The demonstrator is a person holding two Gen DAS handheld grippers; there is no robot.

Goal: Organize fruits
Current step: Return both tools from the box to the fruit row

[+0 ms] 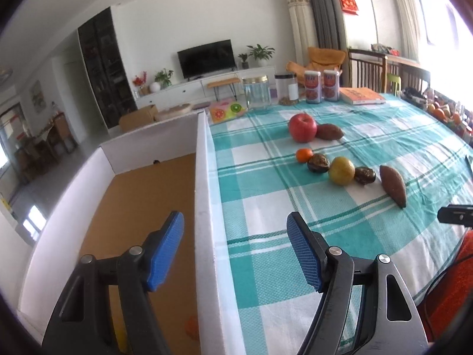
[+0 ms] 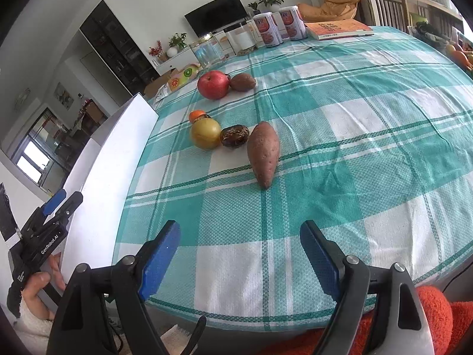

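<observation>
- Left wrist view: the left tool (image 1: 235, 247) stands at the bottom of the frame, its blue pads apart with nothing held; the white wall of the box (image 1: 204, 207) runs up between them.
- The box fills the lower left, its brown floor bare except for an orange thing (image 1: 192, 327) low down, partly hidden.
- On the checked cloth (image 1: 340, 236) of the counter, right of centre, an apple (image 1: 302, 127) touches a small brown fruit (image 1: 329, 132).
- Below them runs a row: mandarin (image 1: 304, 155), dark fruit (image 1: 318, 163), yellow fruit (image 1: 342, 170), second dark fruit (image 1: 365, 175), sweet potato (image 1: 392, 186).
- Jars (image 1: 257, 91), cans (image 1: 322, 85) and a book (image 1: 362, 95) line the far edge.
- Right wrist view: the right tool (image 2: 241, 259) sits at the bottom, pads wide apart and empty, above the cloth.
- The sweet potato (image 2: 263, 153) lies at centre, tip toward the camera, near the dark fruit (image 2: 234, 136) and yellow fruit (image 2: 205, 133).
- The apple (image 2: 213, 84) is in the upper middle.
- At lower left a hand (image 2: 40, 285) holds the left tool by the box.
</observation>
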